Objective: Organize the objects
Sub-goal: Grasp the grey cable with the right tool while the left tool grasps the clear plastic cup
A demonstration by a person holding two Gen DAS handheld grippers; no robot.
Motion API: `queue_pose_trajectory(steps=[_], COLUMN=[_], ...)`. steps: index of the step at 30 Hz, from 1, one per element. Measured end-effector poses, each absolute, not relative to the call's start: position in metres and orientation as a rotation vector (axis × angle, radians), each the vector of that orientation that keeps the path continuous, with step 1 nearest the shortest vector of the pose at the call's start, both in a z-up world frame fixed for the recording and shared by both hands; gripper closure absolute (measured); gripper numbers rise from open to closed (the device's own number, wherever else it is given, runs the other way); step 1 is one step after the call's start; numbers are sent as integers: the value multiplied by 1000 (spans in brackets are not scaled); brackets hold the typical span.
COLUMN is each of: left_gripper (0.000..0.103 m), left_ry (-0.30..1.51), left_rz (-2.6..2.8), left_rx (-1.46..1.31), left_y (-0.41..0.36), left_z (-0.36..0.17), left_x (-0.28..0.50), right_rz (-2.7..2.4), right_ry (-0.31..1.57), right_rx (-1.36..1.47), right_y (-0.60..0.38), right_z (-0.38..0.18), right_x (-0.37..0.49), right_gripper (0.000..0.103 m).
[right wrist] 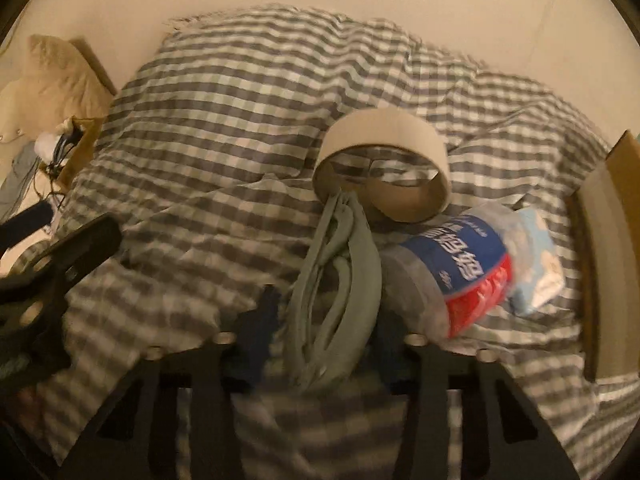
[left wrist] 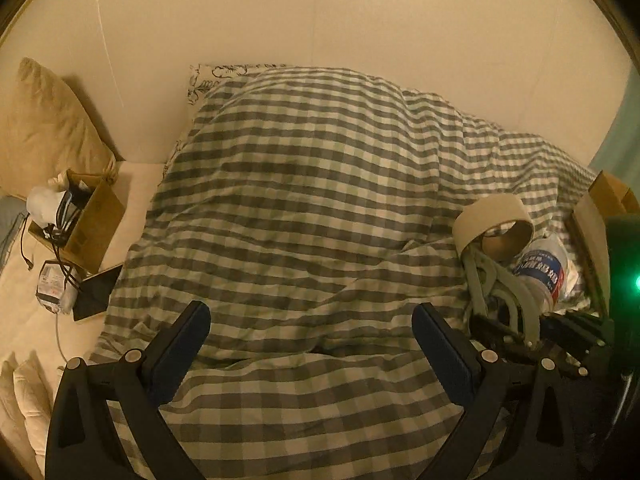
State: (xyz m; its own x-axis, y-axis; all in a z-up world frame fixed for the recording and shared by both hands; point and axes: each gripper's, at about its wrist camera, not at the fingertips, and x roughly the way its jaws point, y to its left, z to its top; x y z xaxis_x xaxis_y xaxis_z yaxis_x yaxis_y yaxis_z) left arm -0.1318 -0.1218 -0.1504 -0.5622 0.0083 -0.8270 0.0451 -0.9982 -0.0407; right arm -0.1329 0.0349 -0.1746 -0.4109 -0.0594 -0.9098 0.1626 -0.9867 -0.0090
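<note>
A grey-green bundle of cloth straps (right wrist: 340, 292) lies on the checked duvet (right wrist: 224, 112). My right gripper (right wrist: 328, 320) is closed around the bundle's near end; the view is blurred. A cardboard tape ring (right wrist: 384, 172) rests on the bundle's far end. A crushed plastic bottle (right wrist: 468, 272) with a blue and red label lies just right of it. In the left wrist view the bundle (left wrist: 500, 280), ring (left wrist: 496, 220) and bottle (left wrist: 548, 268) sit at the right. My left gripper (left wrist: 312, 332) is open and empty above the duvet (left wrist: 304, 200).
An open cardboard box (right wrist: 608, 248) stands at the right edge. Another cardboard box (left wrist: 84, 216) full of cables and a white item sits at the left on the cream sheet, with a small packet (left wrist: 52, 284) and a dark pouch (left wrist: 96, 292) beside it. A beige pillow (left wrist: 44, 128) leans on the wall.
</note>
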Motion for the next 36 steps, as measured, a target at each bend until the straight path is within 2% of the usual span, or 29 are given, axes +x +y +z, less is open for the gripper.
queue_pose_trajectory(steps=[3, 4, 5, 13, 18, 28, 36], left_gripper=[0, 0, 0, 0, 0, 0, 0], left_ry=[34, 12, -4, -60, -132, -454, -520], left_rz=[-2749, -2747, -2748, -2872, -2955, -3053, -3058], left_rx=[1483, 1483, 1480, 1441, 1478, 1566, 1669], left_y=[-115, -112, -109, -67, -20, 58, 83], left_z=[-154, -154, -153, -135, -133, -154, -179], left_x=[-133, -133, -133, -120, -117, -140, -177], right_rz=[-2541, -2549, -2562, -2746, -2873, -2835, -2803], right_ry=[131, 142, 158, 195, 98, -23, -30], right_rx=[1606, 1590, 1573, 1349, 1314, 1375, 1441], right_y=[36, 36, 36, 86, 138, 173, 177], right_z=[-176, -173, -169, -101, -78, -102, -123], right_x=[-129, -126, -122, -69, -52, -62, -75], right_gripper=[81, 91, 94, 94, 94, 94, 94])
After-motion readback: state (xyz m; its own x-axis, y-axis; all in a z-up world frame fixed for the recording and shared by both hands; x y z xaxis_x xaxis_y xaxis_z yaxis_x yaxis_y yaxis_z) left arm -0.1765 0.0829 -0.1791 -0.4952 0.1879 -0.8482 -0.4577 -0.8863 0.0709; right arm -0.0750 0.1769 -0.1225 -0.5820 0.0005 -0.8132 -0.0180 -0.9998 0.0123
